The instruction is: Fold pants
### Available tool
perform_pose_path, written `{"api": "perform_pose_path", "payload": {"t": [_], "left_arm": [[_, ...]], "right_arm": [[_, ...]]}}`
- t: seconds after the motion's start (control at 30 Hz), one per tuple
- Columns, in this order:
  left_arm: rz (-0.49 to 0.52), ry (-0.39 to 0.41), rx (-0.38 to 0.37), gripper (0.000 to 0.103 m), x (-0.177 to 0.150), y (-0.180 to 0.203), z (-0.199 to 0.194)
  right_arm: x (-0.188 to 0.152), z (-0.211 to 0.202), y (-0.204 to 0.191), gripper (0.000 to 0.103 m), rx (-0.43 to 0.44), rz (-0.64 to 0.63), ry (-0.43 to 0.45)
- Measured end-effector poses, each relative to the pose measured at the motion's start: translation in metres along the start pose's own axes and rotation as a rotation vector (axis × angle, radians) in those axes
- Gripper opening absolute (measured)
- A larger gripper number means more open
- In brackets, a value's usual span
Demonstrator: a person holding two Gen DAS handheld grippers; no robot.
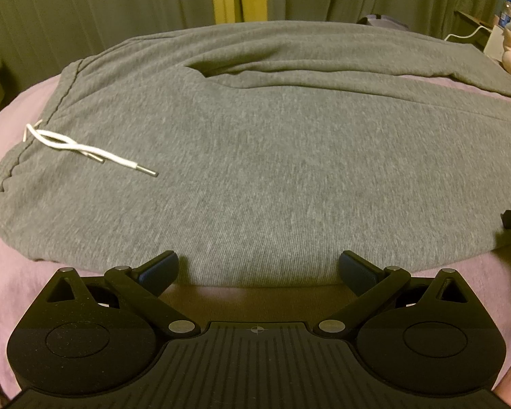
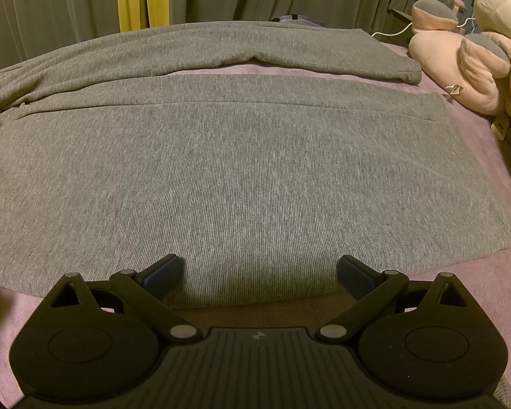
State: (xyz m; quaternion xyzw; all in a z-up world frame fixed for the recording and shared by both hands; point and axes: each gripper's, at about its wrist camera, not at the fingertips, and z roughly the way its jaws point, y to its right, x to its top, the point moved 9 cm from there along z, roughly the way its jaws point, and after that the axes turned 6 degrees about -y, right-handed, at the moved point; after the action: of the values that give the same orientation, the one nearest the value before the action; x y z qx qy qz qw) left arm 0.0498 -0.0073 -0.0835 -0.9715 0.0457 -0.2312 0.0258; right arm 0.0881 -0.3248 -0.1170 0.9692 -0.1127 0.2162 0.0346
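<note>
Grey knit sweatpants [image 1: 255, 156] with a white drawstring [image 1: 85, 150] lie flat on the pink bedsheet [image 1: 3, 259]; left gripper [image 1: 258, 267] and right gripper [image 2: 259, 269] spread wide at the near edge, holding nothing

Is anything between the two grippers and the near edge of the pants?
Nothing visible. The left hand-held gripper and right hand-held gripper are both open right at the near edge of the gray pants. The white drawstring lies off to the left.

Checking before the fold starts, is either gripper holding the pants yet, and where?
Nothing held. Left gripper and right gripper are open at the gray pants' near edge.
</note>
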Motion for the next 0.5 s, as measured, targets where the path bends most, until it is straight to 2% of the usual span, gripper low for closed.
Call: {"api": "perform_pose_path", "payload": {"t": [0.5], "left_arm": [[0.011,-0.001,0.002,0.103,-0.0005,0.0004,-0.0009]], "right_arm": [[0.0002,0.0002,0.0001,0.099,0.000,0.000,-0.002]]}}
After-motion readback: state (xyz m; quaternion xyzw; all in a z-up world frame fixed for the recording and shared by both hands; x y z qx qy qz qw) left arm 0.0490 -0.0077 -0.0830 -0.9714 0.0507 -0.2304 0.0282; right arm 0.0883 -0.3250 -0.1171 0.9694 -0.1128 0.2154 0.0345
